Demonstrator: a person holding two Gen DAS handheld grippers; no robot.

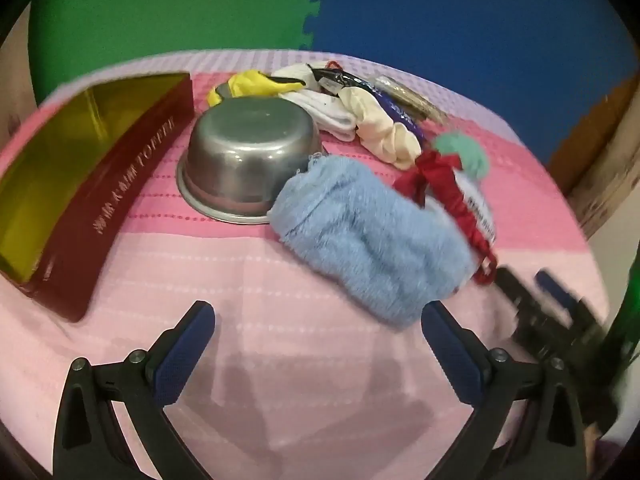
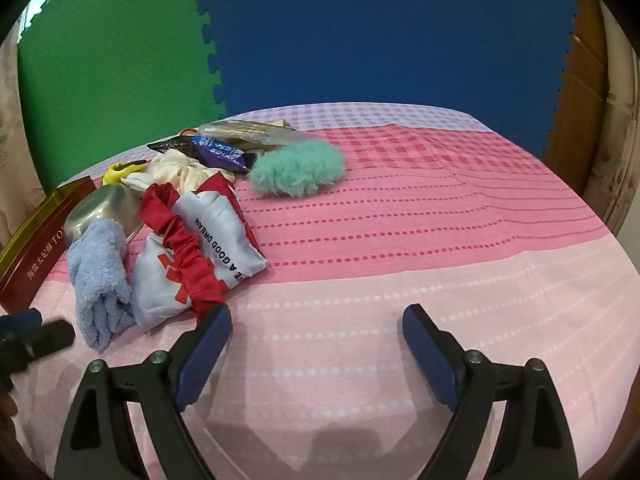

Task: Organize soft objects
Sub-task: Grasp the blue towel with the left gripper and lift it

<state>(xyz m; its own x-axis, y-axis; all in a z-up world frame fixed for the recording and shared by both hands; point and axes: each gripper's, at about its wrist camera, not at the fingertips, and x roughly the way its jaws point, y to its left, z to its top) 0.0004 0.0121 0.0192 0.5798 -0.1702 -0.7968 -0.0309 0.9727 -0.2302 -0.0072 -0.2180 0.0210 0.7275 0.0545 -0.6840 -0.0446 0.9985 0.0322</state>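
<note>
A fluffy light-blue sock (image 1: 372,236) lies on the pink cloth just ahead of my open, empty left gripper (image 1: 318,320); it also shows in the right wrist view (image 2: 98,276). A red scrunchie (image 2: 182,236) lies across a white printed pouch (image 2: 208,236). Behind them are a mint fluffy scrunchie (image 2: 298,168), a cream scrunchie (image 1: 384,128), white socks (image 1: 332,112) and a yellow cloth (image 1: 256,82). My right gripper (image 2: 316,320) is open and empty, its left finger next to the red scrunchie's end.
An upturned steel bowl (image 1: 248,152) sits left of the blue sock. An open red tin box with a gold inside (image 1: 80,176) lies at the far left. Snack packets (image 2: 224,150) lie at the back of the pile. Green and blue foam mats form the wall.
</note>
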